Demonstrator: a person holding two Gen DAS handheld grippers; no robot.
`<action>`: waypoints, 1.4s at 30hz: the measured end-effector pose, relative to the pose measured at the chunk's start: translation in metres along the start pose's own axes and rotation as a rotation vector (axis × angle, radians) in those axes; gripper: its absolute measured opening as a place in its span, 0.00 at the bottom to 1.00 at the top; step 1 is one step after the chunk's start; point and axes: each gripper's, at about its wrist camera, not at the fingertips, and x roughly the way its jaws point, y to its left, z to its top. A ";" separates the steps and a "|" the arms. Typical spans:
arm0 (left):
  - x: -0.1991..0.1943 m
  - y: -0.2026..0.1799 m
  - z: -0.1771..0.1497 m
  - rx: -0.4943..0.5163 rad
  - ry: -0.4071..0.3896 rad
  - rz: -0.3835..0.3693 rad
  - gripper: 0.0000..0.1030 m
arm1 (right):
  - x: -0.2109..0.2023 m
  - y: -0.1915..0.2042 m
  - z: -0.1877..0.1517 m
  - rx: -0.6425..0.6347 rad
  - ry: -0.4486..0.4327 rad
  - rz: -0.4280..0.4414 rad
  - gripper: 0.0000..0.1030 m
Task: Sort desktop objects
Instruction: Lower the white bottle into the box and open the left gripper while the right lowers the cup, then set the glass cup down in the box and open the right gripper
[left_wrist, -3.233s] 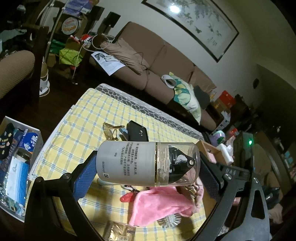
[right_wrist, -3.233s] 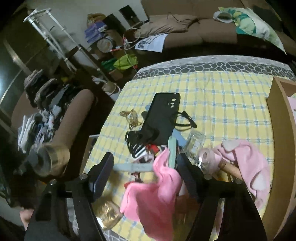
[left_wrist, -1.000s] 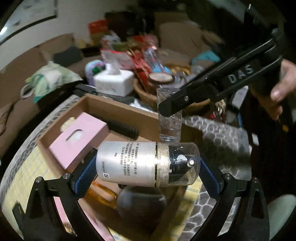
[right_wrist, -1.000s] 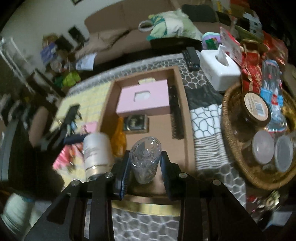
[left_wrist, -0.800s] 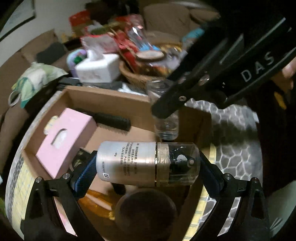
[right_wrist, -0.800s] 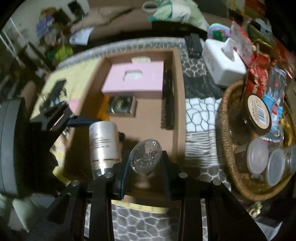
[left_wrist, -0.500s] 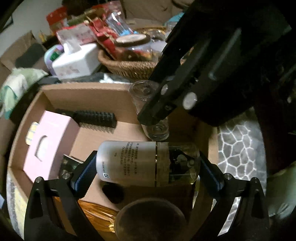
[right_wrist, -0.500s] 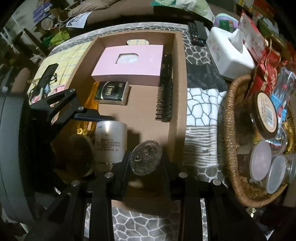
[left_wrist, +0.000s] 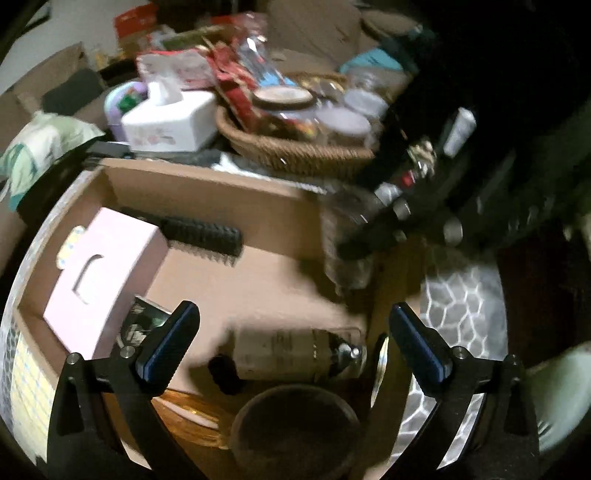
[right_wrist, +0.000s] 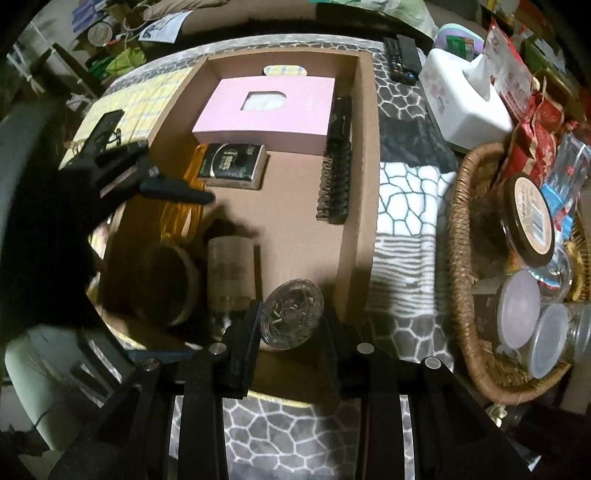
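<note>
where the white cylindrical spray bottle with the clear cap lies on its side on the floor of the shallow brown cardboard box, its long axis runs across the left wrist view, capped nozzle end toward the box's near-right wall. in the right wrist view the same bottle points its clear cap back toward that camera. the left gripper hangs just above it with its blue-padded jaws spread wide and nothing between them.

just beside the bottle's cap end, the right gripper has its black jaws closed snugly on a small clear faceted glass, held upright in the box's near corner; in the left wrist view that glass is blurred.

a round dark-topped jar sits on the bottle's other side, with an amber translucent plastic item beyond it. further in lie a small black-and-green packet, a flat pink carton with a cut-out window and a black bristled brush along the far wall.

outside the box stand a white tissue box and a woven wicker basket of lidded jars.
</note>
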 end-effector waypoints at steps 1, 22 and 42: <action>-0.012 0.006 -0.001 -0.039 -0.026 -0.014 1.00 | 0.000 0.001 0.000 -0.002 0.008 -0.002 0.30; -0.199 0.057 -0.186 -0.559 -0.414 0.072 1.00 | 0.086 0.006 0.058 0.091 0.159 0.005 0.42; -0.204 0.053 -0.222 -0.665 -0.487 0.076 1.00 | 0.088 0.000 0.058 0.034 0.127 -0.089 0.37</action>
